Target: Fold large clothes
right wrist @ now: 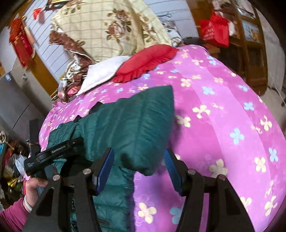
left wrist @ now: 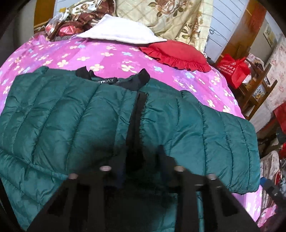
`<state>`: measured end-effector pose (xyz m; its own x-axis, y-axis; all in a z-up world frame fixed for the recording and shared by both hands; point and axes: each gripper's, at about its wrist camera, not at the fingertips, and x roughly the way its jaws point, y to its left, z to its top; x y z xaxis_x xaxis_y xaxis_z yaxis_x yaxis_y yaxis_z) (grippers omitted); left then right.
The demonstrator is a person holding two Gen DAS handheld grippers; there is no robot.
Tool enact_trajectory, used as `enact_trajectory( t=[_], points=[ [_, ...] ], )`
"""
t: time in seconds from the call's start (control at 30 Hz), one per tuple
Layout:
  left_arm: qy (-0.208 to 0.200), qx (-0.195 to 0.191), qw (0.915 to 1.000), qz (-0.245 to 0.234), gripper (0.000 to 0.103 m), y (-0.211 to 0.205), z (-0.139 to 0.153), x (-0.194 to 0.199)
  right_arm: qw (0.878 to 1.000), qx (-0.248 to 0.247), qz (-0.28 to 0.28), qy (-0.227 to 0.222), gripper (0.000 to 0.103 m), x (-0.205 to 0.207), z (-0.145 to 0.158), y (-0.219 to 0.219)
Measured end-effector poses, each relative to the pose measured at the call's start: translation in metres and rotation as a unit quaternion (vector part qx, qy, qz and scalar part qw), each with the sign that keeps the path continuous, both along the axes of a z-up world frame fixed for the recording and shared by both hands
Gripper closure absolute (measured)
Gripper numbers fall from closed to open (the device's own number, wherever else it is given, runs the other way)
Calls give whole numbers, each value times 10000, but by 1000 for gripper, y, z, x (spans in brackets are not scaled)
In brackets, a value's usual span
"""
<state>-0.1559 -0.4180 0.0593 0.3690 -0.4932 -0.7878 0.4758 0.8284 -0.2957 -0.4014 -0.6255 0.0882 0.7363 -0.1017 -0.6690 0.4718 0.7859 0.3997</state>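
Observation:
A dark green quilted jacket (left wrist: pixel 71 116) lies front-up on a pink flowered bedspread (left wrist: pixel 107 58), with its black collar (left wrist: pixel 137 78) away from me. My left gripper (left wrist: pixel 137 160) is low over the black zipper strip. Its fingers are dark and blurred and look pinched together on the jacket's front. In the right wrist view a sleeve of the jacket (right wrist: pixel 128 125) lies folded across the body. My right gripper (right wrist: pixel 139 167) stands open, its blue pads (right wrist: pixel 107 167) either side of the sleeve's end. A hand (right wrist: pixel 35 185) in a pink sleeve holds the left tool at the lower left.
A red frilled cushion (left wrist: pixel 171 51), a white pillow (left wrist: pixel 116 32) and a bunched floral quilt (left wrist: pixel 169 16) sit at the bed's far end. A red bag (left wrist: pixel 234 69) and wooden furniture (left wrist: pixel 259 92) stand past the right edge. Bare bedspread (right wrist: pixel 223 107) stretches right of the jacket.

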Motion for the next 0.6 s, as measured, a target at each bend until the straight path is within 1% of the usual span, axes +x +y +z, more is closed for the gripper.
enact_trajectory(
  t=[0.03,0.1,0.2,0.33,0.4,0.5,0.6],
  points=[
    [9,-84,10000,25,103,2,2,0,10000,33,-12,-9,42,-1,-2,-1],
    [-106,-173,9998,64,103,6,9,0,10000,71,-64,-16,42,-1,-6,-3],
    [-432,-281,9986,72,103,16,31,-5,9998,153,-152,-24,42,-2,-10,-8],
    [-750,-310,9966,135,103,32,56,2,9996,130,-228,-35,42,-1,-9,-10],
    [-885,-268,9953,276,103,44,67,10,9995,164,-268,-74,42,0,-8,-11],
    [-971,-219,9936,527,103,64,75,23,9989,300,-305,-192,42,2,-8,-14],
    [-1019,-183,9915,788,103,88,78,38,9989,324,-322,-121,42,11,-12,-14]
  ],
)
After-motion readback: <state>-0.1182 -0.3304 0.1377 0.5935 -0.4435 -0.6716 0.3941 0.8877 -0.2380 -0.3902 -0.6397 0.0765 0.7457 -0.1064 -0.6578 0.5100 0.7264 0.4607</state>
